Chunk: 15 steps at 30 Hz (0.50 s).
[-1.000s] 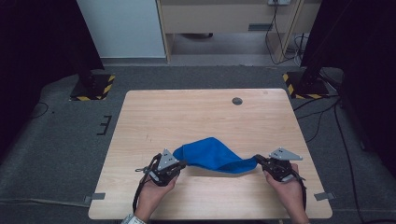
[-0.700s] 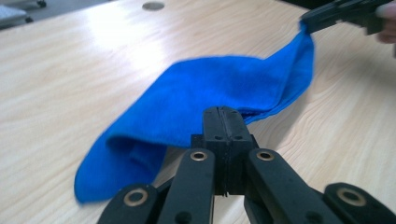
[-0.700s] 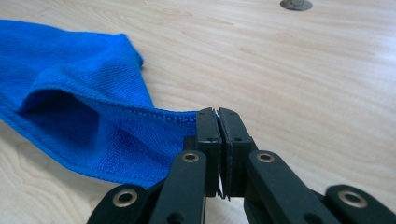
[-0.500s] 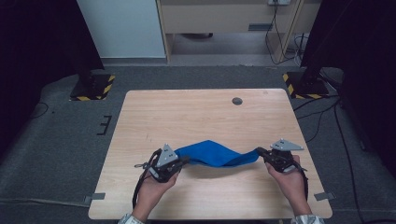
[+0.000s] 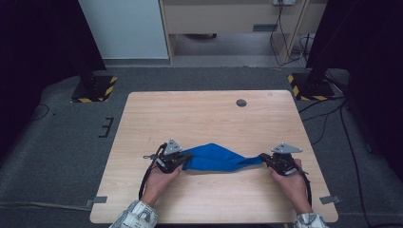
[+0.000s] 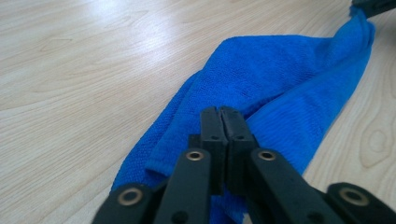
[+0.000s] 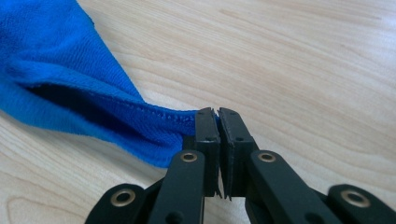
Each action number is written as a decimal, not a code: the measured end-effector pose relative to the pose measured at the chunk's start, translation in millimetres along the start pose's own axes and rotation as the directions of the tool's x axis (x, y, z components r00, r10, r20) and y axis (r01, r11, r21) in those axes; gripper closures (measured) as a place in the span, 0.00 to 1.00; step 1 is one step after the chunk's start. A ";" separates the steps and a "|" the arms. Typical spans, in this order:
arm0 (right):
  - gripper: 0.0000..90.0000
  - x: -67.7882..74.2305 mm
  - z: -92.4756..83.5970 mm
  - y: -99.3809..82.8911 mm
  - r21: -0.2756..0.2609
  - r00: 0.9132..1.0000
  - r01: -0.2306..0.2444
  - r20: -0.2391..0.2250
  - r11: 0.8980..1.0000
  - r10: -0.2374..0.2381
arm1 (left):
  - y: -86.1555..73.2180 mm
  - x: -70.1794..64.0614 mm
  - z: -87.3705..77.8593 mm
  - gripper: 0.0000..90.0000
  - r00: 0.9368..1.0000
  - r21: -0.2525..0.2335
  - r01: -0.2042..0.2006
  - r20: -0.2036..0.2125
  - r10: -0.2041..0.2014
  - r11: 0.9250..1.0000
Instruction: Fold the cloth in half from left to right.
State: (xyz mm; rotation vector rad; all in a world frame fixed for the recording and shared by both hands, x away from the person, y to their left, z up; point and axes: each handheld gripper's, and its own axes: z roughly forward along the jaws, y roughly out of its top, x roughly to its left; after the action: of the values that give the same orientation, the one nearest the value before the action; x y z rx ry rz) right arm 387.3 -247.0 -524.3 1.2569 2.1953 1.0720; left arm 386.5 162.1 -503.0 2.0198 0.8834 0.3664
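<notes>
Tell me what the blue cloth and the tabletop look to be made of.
Blue cloth: likely microfibre or terry, matte; fine looped pile and a stitched hem show in both gripper views, and it drapes limply between the two grippers.
Tabletop: light wood-grain surface, probably laminate or veneer rather than solid wood; smooth, with a soft sheen catching the light in the left gripper view.

I see a blue microfibre cloth [image 5: 216, 158], folded and bunched, stretched sideways low over the near tabletop [image 5: 204, 114], each end drawn to a point, middle sagging wide
</notes>
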 end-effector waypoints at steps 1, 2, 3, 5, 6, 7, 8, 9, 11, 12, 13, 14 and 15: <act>0.94 0.7 -0.1 -1.4 0.003 1.000 -0.004 0.000 1.000 0.004 | -1.1 -0.1 -2.1 0.87 1.000 -0.012 0.006 -0.004 -0.006 1.000; 0.92 1.2 -0.3 -2.5 0.004 1.000 -0.007 0.002 1.000 0.007 | -3.3 0.0 -4.5 0.83 1.000 -0.025 0.016 -0.006 -0.016 1.000; 0.90 1.3 -0.7 -3.5 0.007 1.000 -0.005 0.001 1.000 0.005 | -6.3 0.2 -6.8 0.81 1.000 -0.034 0.027 -0.004 -0.028 0.999; 0.88 1.5 -1.8 -5.5 0.006 1.000 -0.001 0.009 1.000 0.001 | -7.9 -0.9 -9.0 0.75 1.000 -0.034 0.020 -0.005 -0.020 0.999; 0.86 0.9 -3.0 -6.9 0.008 1.000 -0.005 0.009 1.000 0.005 | -8.3 -1.4 -10.5 0.73 1.000 -0.035 0.012 -0.001 -0.012 0.999; 0.84 1.0 -3.6 -8.1 0.005 1.000 -0.018 0.010 1.000 0.018 | -8.6 -2.1 -11.7 0.72 1.000 -0.040 0.012 0.002 -0.012 0.999; 0.83 0.8 -3.6 -9.0 0.009 1.000 -0.018 0.013 1.000 0.018 | -8.6 -3.0 -12.2 0.70 1.000 -0.044 0.010 0.001 -0.010 0.999; 0.82 1.0 -3.6 -9.7 0.012 1.000 -0.015 0.009 1.000 0.014 | -8.3 -4.2 -12.3 0.67 1.000 -0.045 0.006 -0.001 -0.006 0.999; 0.81 1.8 -2.8 -11.0 0.015 1.000 -0.014 0.009 1.000 0.013 | -7.3 -6.5 -12.7 0.65 1.000 -0.047 -0.002 -0.002 0.002 0.999; 0.80 2.6 -2.4 -11.3 0.019 1.000 -0.013 0.013 1.000 0.012 | -7.0 -7.6 -12.7 0.65 1.000 -0.047 -0.007 -0.006 0.007 0.999; 0.80 3.6 -2.4 -11.4 0.025 1.000 -0.012 0.014 1.000 0.012 | -6.9 -8.3 -12.8 0.65 1.000 -0.045 -0.013 -0.010 0.012 0.999; 0.79 4.2 -2.3 -11.5 0.022 1.000 -0.007 0.015 1.000 0.007 | -6.8 -8.7 -13.3 0.65 1.000 -0.043 -0.021 -0.012 0.020 0.999; 0.78 5.0 -2.9 -11.1 0.021 1.000 -0.004 0.011 1.000 0.004 | -6.9 -9.2 -14.1 0.65 0.999 -0.039 -0.030 -0.016 0.029 0.999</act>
State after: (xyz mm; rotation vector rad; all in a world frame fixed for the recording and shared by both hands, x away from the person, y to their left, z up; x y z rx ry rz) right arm 376.7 -247.4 -530.9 1.2736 2.2025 1.0431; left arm 369.1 166.7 -499.9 1.9979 0.8505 0.4135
